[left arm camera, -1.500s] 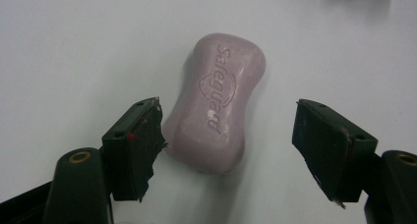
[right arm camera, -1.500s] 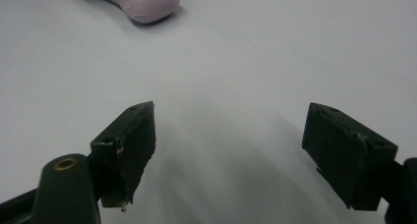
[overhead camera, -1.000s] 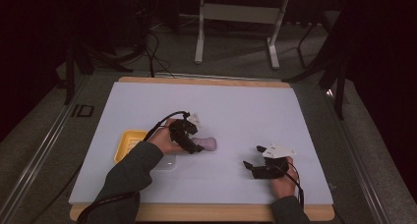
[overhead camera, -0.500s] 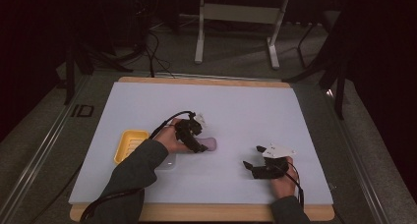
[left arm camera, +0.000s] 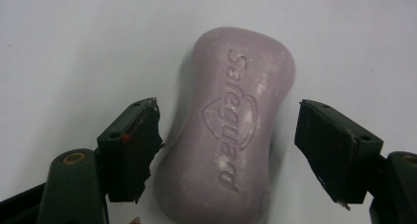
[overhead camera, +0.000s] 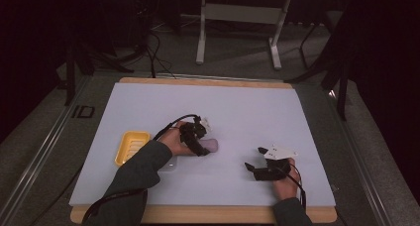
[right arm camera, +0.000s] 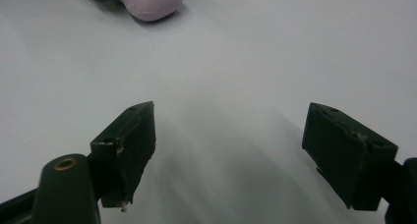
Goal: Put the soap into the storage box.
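Black rubber-faced jaws of the left gripper (left arm camera: 226, 150) stand spread on either side of a pale lilac, waisted bar of soap (left arm camera: 231, 121) stamped with a brand name; the left pad sits just beside the bar's flank, the right pad apart from it, so nothing is clamped yet. In the high view that gripper (overhead camera: 200, 145) hangs over the soap (overhead camera: 210, 145), which lies flat on the white-covered desk (overhead camera: 247, 112), near its middle. A shallow yellow plastic soap dish (overhead camera: 131, 146) lies to the left, well apart from the bar and empty. The right gripper (right arm camera: 228, 150), jaws spread and holding nothing, idles above bare desk near the front edge. By my reading, the approach is done; closing, lifting and carrying the bar, likely to the dish, remain.
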Demonstrator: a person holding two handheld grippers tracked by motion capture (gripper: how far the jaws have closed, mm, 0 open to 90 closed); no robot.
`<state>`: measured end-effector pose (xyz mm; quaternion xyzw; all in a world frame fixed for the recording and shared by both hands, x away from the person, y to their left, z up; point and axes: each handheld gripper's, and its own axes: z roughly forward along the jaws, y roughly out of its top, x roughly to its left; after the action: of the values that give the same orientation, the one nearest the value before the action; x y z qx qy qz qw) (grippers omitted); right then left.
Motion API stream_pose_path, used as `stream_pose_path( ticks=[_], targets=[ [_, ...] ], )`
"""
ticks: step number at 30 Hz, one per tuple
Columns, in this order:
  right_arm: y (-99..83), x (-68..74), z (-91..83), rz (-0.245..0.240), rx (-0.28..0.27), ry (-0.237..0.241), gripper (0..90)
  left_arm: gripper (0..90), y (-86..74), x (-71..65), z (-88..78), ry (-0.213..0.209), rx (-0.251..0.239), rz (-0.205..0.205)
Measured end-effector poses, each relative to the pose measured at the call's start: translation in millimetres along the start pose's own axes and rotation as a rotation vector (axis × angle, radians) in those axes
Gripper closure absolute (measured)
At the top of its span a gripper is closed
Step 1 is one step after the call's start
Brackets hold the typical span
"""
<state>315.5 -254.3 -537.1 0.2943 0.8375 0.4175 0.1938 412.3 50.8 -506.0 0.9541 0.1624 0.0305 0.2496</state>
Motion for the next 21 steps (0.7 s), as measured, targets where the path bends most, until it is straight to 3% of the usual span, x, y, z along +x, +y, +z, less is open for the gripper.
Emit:
stream_pose_path(
  ticks=[8,21],
  targets=[
    [0.0,0.1,0.0,0.000,0.000,0.001,20.0,28.5,5.0,-3.6,6.1,0.008,0.063,0.047],
    [0.1,0.2,0.3,0.000,0.003,0.001,19.8,32.1,12.1,-5.5,9.0,0.022,0.119,0.064]
  ],
)
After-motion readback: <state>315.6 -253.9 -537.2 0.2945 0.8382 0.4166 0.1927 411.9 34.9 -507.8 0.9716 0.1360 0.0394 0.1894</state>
